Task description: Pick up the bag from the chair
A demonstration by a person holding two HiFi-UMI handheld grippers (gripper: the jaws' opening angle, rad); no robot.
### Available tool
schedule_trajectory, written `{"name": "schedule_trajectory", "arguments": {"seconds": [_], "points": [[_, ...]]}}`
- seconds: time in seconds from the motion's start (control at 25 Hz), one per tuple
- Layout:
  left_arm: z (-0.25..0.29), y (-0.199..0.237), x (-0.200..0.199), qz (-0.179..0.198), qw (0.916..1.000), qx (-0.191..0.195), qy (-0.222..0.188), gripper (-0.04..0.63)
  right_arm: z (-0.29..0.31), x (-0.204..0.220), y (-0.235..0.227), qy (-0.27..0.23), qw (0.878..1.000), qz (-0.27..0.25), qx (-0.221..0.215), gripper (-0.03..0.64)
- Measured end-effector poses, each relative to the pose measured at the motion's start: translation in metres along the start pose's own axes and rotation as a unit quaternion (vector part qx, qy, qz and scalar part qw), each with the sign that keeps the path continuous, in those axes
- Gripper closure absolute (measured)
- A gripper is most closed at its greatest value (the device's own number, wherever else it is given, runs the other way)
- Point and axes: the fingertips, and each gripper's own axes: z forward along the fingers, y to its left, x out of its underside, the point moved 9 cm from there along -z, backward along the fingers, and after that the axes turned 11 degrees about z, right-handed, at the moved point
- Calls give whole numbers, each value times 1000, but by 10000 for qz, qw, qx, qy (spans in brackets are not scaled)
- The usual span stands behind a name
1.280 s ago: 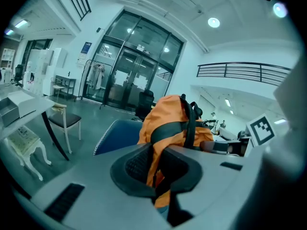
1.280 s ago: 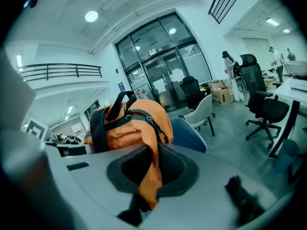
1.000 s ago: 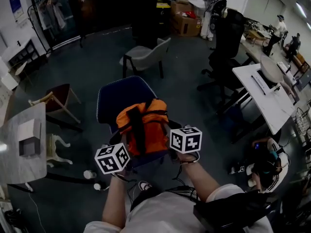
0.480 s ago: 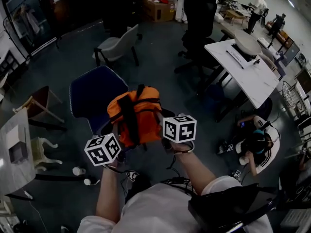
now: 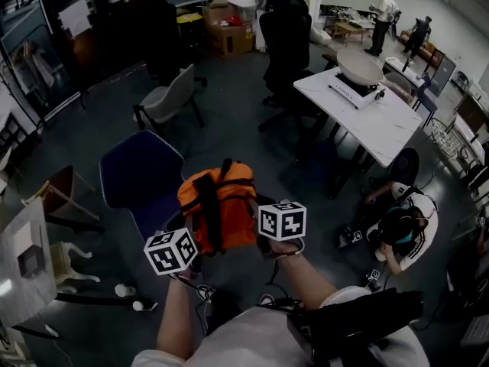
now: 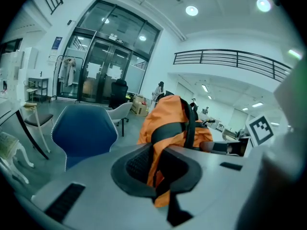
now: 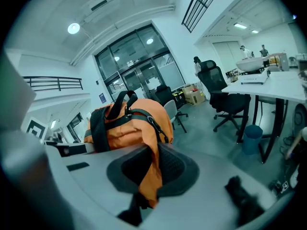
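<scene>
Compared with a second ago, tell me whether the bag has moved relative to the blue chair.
Yes. In the head view the bag was over the blue chair; now it has shifted right and hangs beside the seat.

Nothing legible anywhere: the posters (image 5: 77, 15) at the far left are too blurred to read.

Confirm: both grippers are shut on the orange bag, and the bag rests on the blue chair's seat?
The orange bag is not resting on the blue chair. The left gripper and right gripper are shut on it and hold it in the air beside the chair. The head view shows it.
</scene>
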Motion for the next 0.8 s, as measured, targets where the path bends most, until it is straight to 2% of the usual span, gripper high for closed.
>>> {"name": "schedule_trajectory", "arguments": {"seconds": [0.32, 0.52, 0.8], "points": [[-6, -52, 23, -25, 9999, 36, 148, 561, -43, 10, -32, 56, 10000, 25, 70, 563], [-10, -77, 26, 111, 9996, 60, 246, 561, -62, 14, -48, 46, 9998, 177, 97, 563], [-29, -90, 31, 135, 9996, -47, 262, 561, -77, 20, -44, 83, 9998, 170, 15, 563]]}}
